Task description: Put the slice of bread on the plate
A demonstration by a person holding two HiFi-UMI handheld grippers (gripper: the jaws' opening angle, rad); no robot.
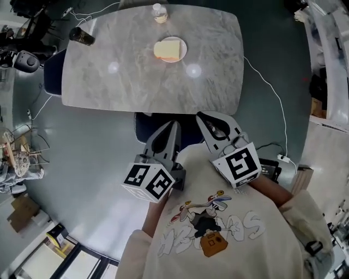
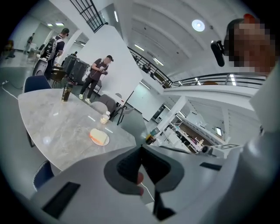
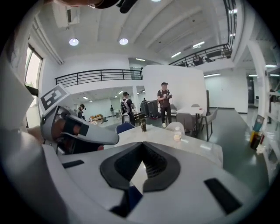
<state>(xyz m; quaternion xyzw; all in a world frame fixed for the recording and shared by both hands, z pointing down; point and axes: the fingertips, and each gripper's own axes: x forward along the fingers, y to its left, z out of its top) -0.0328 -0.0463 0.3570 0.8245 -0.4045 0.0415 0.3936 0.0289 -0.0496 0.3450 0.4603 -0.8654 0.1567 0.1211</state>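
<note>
The marble table (image 1: 109,82) fills the head view's 12 o'clock half, and the task looks finished. The slice of bread (image 1: 167,50) lies on the plate (image 1: 184,50), toward the table's far edge. As far as I can judge, nothing is left to do but stand off.

The left gripper (image 1: 174,123) and right gripper (image 1: 199,115) hang close to the person's chest at 6 o'clock, well apart from the table. Each one's jaws are pressed together at the tips with nothing pinched.

A small bottle (image 1: 160,13) stands at 12 o'clock from the plate, and a dark cup (image 1: 82,36) at 10 o'clock by the table's corner.

The bread is too small to tell whether it sits wholly inside the rim. The right gripper view misses the plate, which lies behind its own jaws. A reddish spot in the left gripper's jaw opening cannot be made out.
</note>
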